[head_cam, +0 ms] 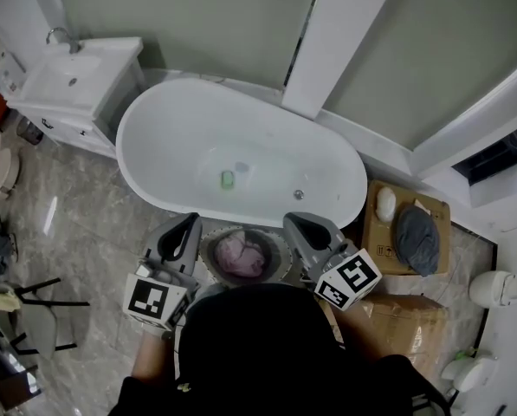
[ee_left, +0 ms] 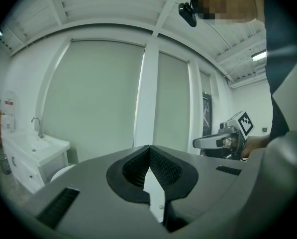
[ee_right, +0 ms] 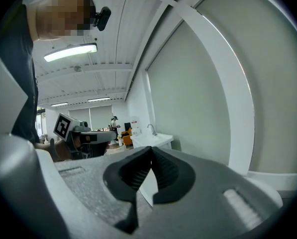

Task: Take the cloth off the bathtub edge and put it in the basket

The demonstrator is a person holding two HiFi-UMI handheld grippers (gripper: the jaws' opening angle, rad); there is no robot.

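Cloth (head_cam: 242, 255) lies inside the round basket (head_cam: 281, 248), which stands on the floor just beside the near rim of the white bathtub (head_cam: 151, 125). The basket sits between the two hand-held grippers: the left gripper (head_cam: 192, 221) is at its left rim and the right gripper (head_cam: 294, 220) at its right rim. Neither touches the cloth.

In the left gripper view, the left gripper (ee_left: 149, 147) has its jaws together, the ribbed pads meeting at the tips with nothing between them. It points over the tub toward the pale window blinds. The right gripper view shows the same for the right gripper (ee_right: 150, 148): jaws fully closed and empty, aimed up at the wall and the white beam. Each gripper appears in the other's view, held level beside it with its marker cube showing.

The cloth is pink and crumpled into a soft heap that fills the basket's dark inside, and none of it hangs over the rim. The tub's edge is bare; a small green object (head_cam: 228, 178) rests on the tub's floor, near the drain (head_cam: 299, 194).
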